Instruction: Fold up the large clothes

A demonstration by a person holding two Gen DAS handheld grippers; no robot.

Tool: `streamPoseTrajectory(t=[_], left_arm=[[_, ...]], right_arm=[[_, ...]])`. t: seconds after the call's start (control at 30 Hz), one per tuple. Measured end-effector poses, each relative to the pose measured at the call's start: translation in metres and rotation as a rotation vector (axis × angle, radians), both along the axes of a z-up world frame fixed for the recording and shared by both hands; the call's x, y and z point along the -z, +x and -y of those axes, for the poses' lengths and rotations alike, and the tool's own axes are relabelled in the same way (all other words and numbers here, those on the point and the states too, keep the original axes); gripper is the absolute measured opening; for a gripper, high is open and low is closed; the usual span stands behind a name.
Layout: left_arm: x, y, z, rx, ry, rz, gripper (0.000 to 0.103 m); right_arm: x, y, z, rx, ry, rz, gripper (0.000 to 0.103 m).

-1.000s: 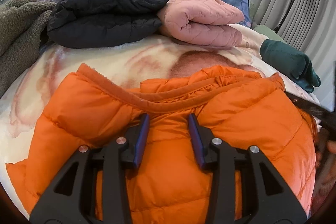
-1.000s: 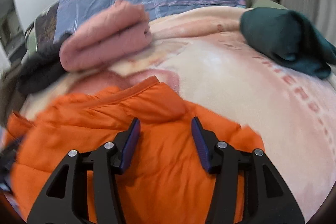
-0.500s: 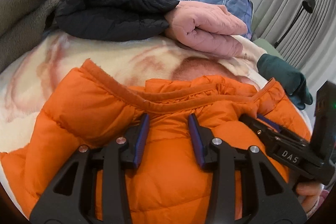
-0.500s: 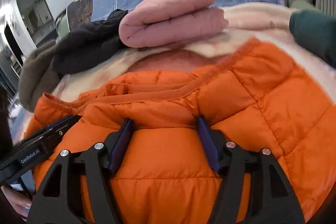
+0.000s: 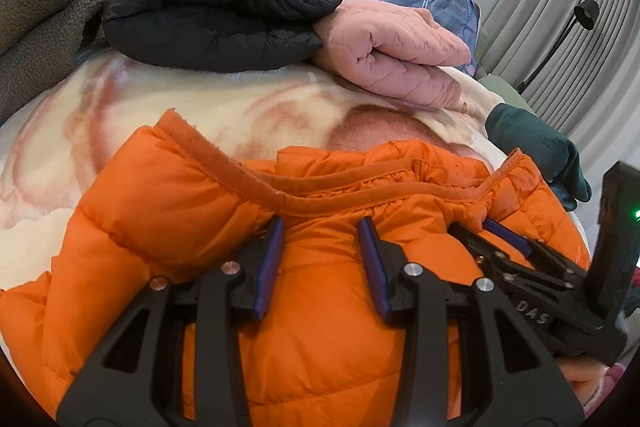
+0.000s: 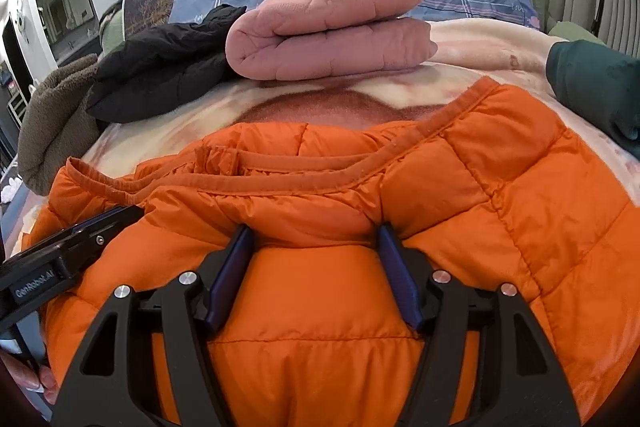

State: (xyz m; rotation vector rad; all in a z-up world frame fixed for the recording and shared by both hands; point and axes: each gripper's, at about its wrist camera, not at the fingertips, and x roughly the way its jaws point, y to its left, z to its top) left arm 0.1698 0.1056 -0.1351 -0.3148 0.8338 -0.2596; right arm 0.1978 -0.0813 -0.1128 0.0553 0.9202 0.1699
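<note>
Left gripper [image 5: 322, 227]: jaws partly apart, pressed into a puffed fold of the orange jacket [image 5: 168, 203] just below its collar trim; whether the pads pinched it could not be told.
Orange jacket: spread across the bed's near edge on the cream blanket [image 5: 120, 107].
Right gripper [image 6: 314, 235]: jaws wider, jacket fabric bulging between them; grip unclear.
Far edge: black jacket [image 5: 208, 7], folded pink jacket [image 6: 328, 31], green garment [image 6: 592, 83].

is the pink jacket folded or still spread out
Folded. The pink jacket lies doubled over in two stacked layers with a rounded fold at its left end, beside the black jacket.
</note>
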Motion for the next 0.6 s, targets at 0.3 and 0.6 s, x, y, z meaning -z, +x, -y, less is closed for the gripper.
streamPoseTrajectory(t=[0.3,0.6], left_arm=[[0.0,0.0,0.0,0.009,-0.002,0.0,0.04],[0.001,0.0,0.0,0.008,0.009,0.001,0.04]], right_arm=[[0.001,-0.082,0.001,-0.045,0.005,0.108,0.07],[-0.035,-0.104,0.003,-0.001,0.018,0.096,0.071]])
